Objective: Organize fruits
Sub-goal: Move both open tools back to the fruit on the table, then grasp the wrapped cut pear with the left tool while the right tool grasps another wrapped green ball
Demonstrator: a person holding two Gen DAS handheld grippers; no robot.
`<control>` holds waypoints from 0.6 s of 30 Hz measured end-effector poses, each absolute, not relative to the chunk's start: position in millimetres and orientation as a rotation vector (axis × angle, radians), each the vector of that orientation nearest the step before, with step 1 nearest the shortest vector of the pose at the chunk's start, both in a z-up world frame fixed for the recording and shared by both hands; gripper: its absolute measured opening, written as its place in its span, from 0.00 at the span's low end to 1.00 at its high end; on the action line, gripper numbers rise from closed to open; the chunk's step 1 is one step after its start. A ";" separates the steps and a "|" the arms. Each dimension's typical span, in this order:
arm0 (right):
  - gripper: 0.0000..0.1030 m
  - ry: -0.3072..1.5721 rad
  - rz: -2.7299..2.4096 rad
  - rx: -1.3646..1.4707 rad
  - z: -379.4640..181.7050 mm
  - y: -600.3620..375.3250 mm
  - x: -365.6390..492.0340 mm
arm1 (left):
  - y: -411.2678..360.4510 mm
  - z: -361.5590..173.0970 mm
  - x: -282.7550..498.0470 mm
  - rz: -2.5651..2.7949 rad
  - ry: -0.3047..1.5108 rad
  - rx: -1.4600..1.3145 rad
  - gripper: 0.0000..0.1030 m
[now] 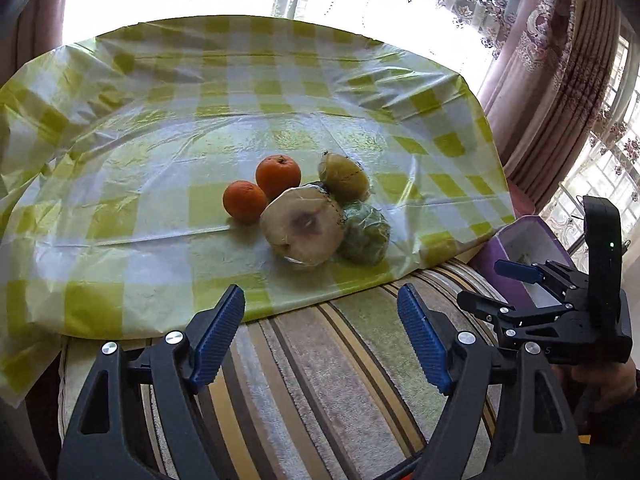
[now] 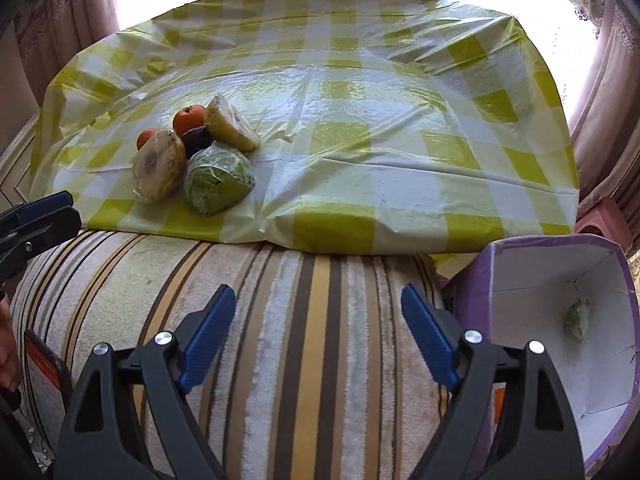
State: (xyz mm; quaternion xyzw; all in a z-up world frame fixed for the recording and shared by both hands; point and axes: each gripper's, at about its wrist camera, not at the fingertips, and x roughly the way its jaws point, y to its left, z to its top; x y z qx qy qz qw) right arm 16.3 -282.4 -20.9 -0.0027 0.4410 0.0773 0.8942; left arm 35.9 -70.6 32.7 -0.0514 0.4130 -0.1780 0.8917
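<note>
Fruits (image 2: 192, 160) clustered on tablecloth (image 2: 360, 140) (box (image 2: 560, 280) right, below edge).

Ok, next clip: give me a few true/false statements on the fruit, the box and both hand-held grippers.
1. Two oranges lie on the checked tablecloth. True.
2. The purple box holds nothing. False: one small greenish wrapped item lies inside.
3. The left hand-held gripper grips an orange. False: it is open and holds nothing.
4. The right hand-held gripper is open above the striped cloth. True.
</note>
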 end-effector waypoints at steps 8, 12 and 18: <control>0.83 0.882 0.220 -0.015 -22.4 -239.8 33.9 | -65.6 12.5 69.5 -0.425 0.918 -0.191 0.74; 0.83 0.832 0.210 -0.003 -19.9 -232.3 39.0 | -71.4 11.8 87.2 -0.444 0.932 -0.174 0.78; 0.83 0.791 0.228 0.029 -16.7 -228.2 45.0 | -77.0 8.8 111.8 -0.472 0.945 -0.149 0.78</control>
